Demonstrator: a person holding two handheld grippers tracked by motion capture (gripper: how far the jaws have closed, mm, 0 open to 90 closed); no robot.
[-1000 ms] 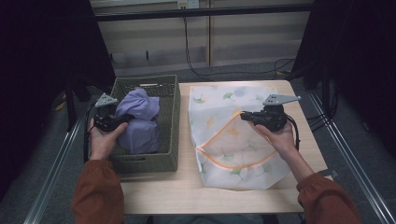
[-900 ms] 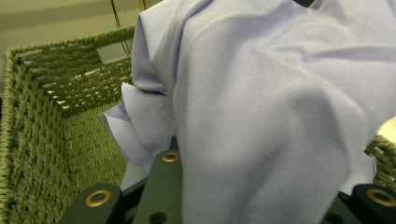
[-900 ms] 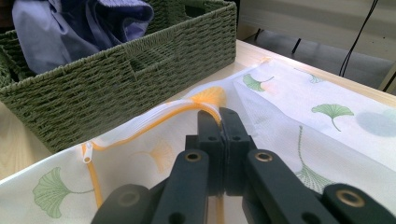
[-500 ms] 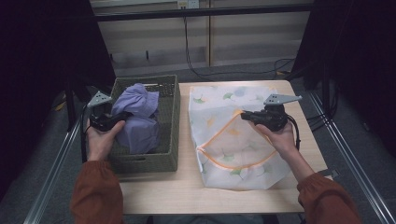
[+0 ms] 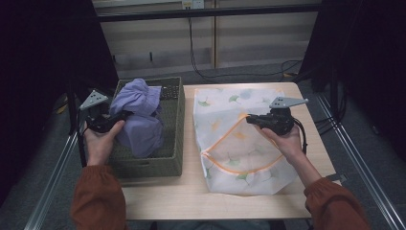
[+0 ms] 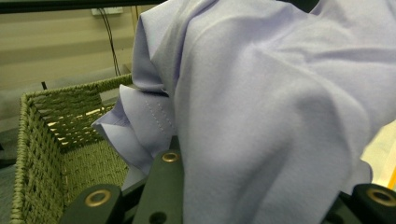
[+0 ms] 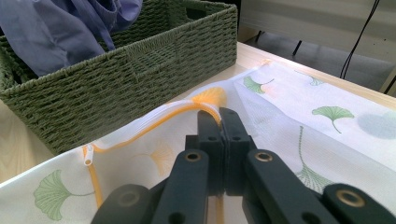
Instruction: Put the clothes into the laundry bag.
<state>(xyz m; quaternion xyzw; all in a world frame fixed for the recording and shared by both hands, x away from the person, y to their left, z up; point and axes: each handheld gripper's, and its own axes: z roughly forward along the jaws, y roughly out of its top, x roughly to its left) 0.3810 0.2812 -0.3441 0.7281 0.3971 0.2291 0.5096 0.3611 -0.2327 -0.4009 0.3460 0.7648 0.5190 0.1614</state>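
A lavender garment (image 5: pixel 141 124) hangs partly lifted out of the green wicker basket (image 5: pixel 148 167) at the table's left. My left gripper (image 5: pixel 119 116) is shut on its left side. In the left gripper view the garment (image 6: pixel 261 93) bulges between the jaws of the left gripper (image 6: pixel 271 179), above the basket (image 6: pixel 51 135). A white mesh laundry bag (image 5: pixel 239 158) printed with green leaves lies flat to the basket's right. My right gripper (image 5: pixel 250 120) is shut on its orange zip edge (image 7: pixel 154 121). In the right gripper view the right gripper (image 7: pixel 218 114) pinches that edge just off the bag (image 7: pixel 327 93).
The wooden table (image 5: pixel 191 196) has bare strips at the front and at the right of the bag. Metal frame rails (image 5: pixel 354 158) run along both sides. Black cables (image 5: pixel 201 57) hang and lie on the floor behind the table.
My left gripper has risen and drifted a little left, pulling the lavender garment higher out of the basket. The right gripper and the bag have stayed where they were.
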